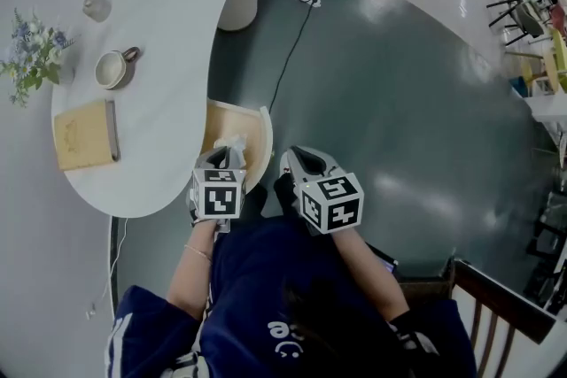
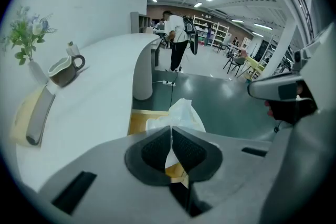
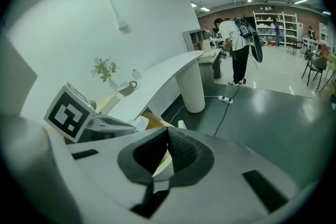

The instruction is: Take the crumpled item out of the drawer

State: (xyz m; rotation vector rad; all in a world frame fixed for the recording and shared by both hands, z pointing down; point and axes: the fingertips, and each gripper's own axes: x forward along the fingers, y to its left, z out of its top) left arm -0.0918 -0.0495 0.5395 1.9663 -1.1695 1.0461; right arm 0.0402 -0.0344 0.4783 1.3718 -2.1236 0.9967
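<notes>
Unable to make out the material of the crumpled item [image 1: 233, 146] [image 2: 184, 112]: white, thin, creased, nothing more. In the head view, seen only in part, with its lower end hidden behind the left gripper [image 1: 227, 158] [image 2: 171, 132]. Likewise hidden under both grippers: most of the inside of the drawer [image 1: 254, 130] [image 2: 137, 122]. Cannot tell whether the item's loose end touches the drawer or hangs clear of it.

Located over the open wooden drawer at the rim of the white table [image 1: 168, 22], pinched by a thin fold between the left gripper's jaws, which are closed tight on it. Long axis in line with the jaws. Bulk bunched just beyond the tips, pointing away from the person, toward the drawer and the grey floor [image 1: 399, 102].

Right gripper [image 1: 298, 155] [image 3: 167, 135] just beside the drawer's curved front, apart from the item. Jaws together at the tips, nothing seen pinched. Lower down, through the gap between the pads, only a pale strip too small to identify
</notes>
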